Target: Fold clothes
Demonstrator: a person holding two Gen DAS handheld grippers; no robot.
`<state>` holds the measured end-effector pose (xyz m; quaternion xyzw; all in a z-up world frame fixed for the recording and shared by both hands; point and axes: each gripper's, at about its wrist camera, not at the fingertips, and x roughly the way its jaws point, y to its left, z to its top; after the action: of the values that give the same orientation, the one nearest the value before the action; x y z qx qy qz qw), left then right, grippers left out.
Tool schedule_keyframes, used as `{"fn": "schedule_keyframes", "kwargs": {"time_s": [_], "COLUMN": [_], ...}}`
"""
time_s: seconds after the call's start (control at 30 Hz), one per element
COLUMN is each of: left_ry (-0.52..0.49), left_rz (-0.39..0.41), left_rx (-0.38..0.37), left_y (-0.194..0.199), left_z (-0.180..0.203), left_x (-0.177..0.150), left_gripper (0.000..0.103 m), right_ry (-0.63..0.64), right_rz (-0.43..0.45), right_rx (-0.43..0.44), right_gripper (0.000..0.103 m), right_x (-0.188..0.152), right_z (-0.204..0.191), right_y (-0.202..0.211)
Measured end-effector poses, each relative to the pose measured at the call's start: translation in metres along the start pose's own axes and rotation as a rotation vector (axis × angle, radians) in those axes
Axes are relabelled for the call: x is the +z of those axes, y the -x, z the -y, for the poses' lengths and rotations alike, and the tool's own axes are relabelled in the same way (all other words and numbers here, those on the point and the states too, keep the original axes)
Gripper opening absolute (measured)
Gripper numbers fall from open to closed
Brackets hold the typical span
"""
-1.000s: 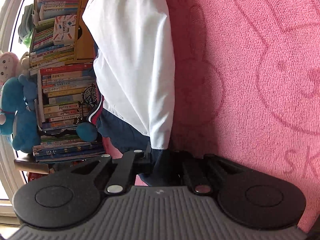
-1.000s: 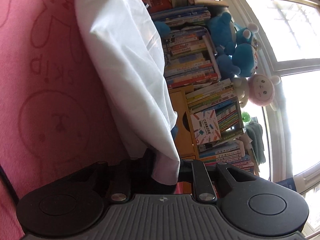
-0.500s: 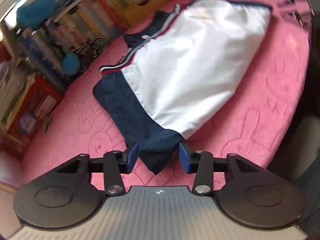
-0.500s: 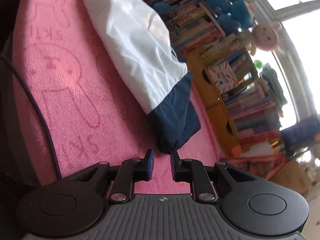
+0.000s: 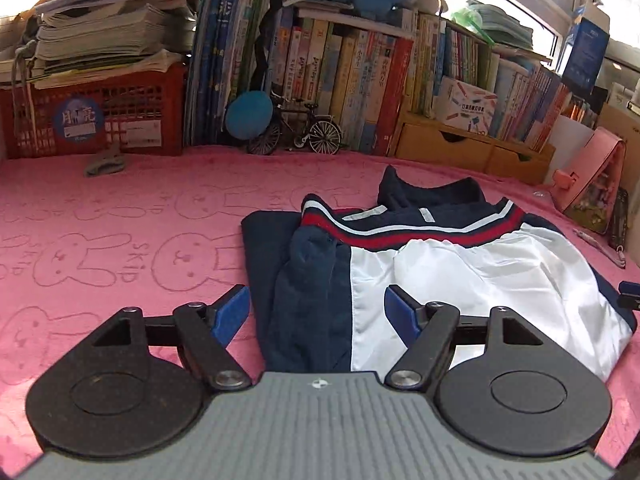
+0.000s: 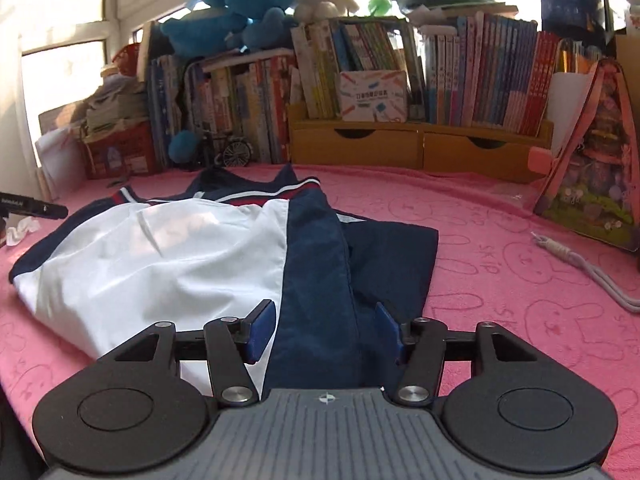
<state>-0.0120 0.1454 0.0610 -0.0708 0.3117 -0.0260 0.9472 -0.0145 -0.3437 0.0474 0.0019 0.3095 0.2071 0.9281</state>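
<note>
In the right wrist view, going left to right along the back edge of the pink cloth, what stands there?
Red crate → blue ball → model bicycle → wooden drawer unit → pink illustrated bag.

Daylight floods in from windows (image 6: 68,52) at the far side of the room, blowing out to white in the right-wrist view and along the top corners of the left-wrist view. Backlit plush toys (image 6: 240,4) and rows of books (image 5: 360,76) fall partly into shade, colours muted. The white panel of the jacket (image 6: 160,256) glares softly, with pale warm patches of sun on it. The pink blanket (image 5: 100,240) is evenly lit. Fisheye distortion bends shelves and blanket edges; dark vignetting rounds the frame corners. Focus is fairly sharp, without motion blur.
</note>
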Motion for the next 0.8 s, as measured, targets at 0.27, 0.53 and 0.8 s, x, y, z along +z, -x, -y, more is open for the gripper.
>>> {"fn": "schedule_keyframes", "kwargs": {"time_s": [0.27,0.53,0.8], "left_ry": [0.002,0.14,0.17], "left_rz": [0.002,0.044,0.031], "left_rx": [-0.006,-0.042,-0.107], "left_y": [-0.023,-0.029,-0.051], "left_z": [0.0,-0.032,-0.032], "left_x": [-0.003,0.012,0.022], "left_gripper": [0.074,0.078,0.085], "right_ry": [-0.027,-0.119,-0.204], "right_rz": [-0.069,-0.122,0.004], "right_rx": [0.062,0.064,0.035], "right_gripper": [0.005,0.014,0.064], "right_x": [-0.011,-0.019,0.054], "right_z": [-0.015,-0.002,0.021], "right_y": [0.011,0.041,-0.023]}}
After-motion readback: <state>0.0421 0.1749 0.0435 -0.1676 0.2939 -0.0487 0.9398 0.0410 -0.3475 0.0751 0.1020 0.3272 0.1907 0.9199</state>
